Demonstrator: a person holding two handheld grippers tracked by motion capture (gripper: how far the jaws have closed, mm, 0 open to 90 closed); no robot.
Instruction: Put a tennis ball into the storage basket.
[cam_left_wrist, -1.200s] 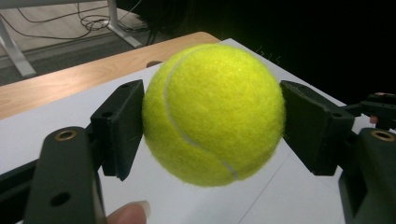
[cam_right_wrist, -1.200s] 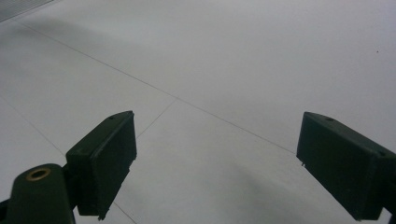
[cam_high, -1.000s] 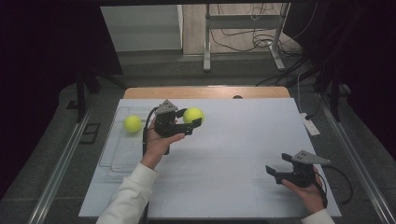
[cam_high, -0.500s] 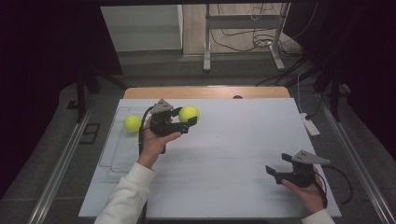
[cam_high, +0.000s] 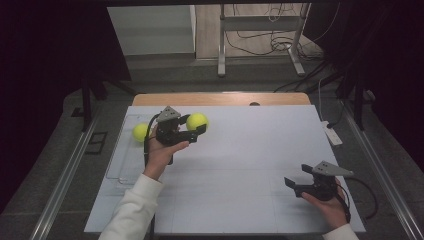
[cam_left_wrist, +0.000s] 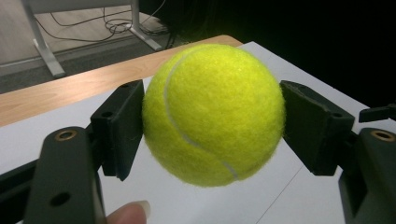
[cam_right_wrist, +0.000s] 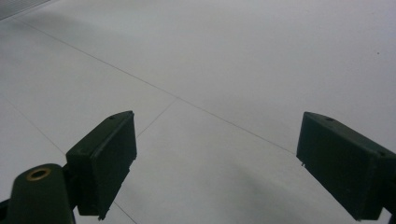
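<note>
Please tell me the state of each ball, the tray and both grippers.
Held ball: clamped between the left gripper's jaws, off the table.
Second ball: lying in the tray.
Tray: flat on the table's left side.
Left gripper: shut on the held ball.
Right gripper: open, nothing between its jaws.

Looks like a lab or recording studio rather than a home. Dark curtains closing in the work area, a wooden table (cam_high: 220, 98) covered by a white sheet (cam_high: 240, 165), metal rails (cam_high: 60, 185) along the floor, a steel stand (cam_high: 260, 45) behind with loose cables (cam_high: 260, 42) on bare flooring.
</note>
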